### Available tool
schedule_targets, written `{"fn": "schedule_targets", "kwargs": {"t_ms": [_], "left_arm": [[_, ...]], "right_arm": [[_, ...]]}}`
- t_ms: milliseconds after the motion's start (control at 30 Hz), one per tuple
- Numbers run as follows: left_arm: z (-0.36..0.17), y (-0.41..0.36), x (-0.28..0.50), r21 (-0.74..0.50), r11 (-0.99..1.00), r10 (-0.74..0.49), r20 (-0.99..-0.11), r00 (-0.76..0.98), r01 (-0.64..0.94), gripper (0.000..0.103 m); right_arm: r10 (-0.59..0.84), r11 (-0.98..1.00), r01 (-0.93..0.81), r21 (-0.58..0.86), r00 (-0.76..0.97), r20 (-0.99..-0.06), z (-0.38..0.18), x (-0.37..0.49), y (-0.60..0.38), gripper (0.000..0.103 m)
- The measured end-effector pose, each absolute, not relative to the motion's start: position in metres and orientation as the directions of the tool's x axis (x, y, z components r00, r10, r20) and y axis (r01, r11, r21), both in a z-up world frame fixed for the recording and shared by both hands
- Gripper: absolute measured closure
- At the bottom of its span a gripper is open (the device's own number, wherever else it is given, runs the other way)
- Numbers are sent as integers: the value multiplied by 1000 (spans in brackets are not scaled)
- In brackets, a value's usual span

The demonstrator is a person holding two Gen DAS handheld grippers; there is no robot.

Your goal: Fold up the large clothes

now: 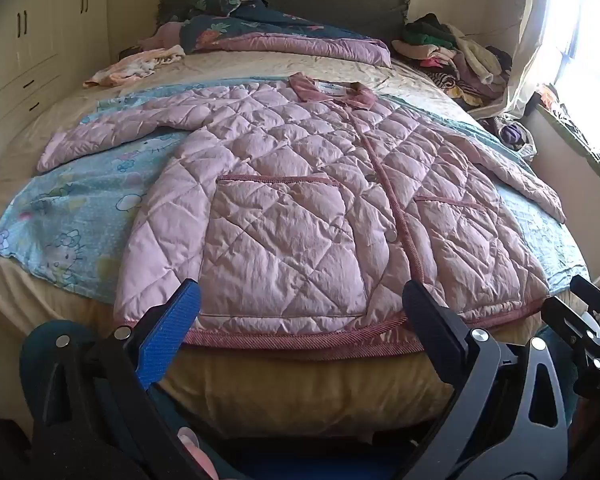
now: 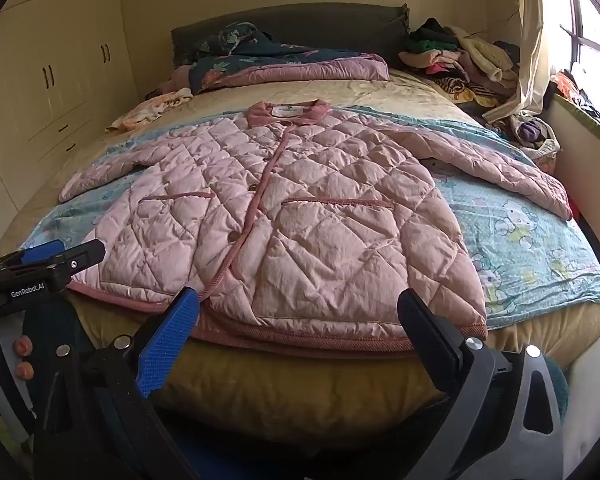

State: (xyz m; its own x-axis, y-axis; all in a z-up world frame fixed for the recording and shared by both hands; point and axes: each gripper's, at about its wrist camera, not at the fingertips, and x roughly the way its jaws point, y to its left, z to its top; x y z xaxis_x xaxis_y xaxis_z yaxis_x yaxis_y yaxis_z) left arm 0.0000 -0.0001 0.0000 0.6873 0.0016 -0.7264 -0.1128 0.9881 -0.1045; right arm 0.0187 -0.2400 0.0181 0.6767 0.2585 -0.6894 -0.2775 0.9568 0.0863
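The jacket lies flat and unfolded just beyond both sets of wide-open, empty jaws. Folding seems not started; next, the left gripper and right gripper probably must reach the sleeves at either side.

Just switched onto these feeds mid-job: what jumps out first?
A pink quilted jacket lies flat and buttoned across the near half of the bed, sleeves spread, on a light blue cartoon sheet. Both grippers, left and right, hang open just short of its hem, holding nothing. A clothes heap sits at the far right by the window.
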Motion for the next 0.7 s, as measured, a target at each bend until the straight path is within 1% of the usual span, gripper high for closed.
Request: {"fn": "schedule_targets", "kwargs": {"t_ms": [700], "left_arm": [[6,-8,1,-105,988,1,-722,692,-111,8]], "right_arm": [[259,958,-273,90,684,-682,22,16,-239,4]]}}
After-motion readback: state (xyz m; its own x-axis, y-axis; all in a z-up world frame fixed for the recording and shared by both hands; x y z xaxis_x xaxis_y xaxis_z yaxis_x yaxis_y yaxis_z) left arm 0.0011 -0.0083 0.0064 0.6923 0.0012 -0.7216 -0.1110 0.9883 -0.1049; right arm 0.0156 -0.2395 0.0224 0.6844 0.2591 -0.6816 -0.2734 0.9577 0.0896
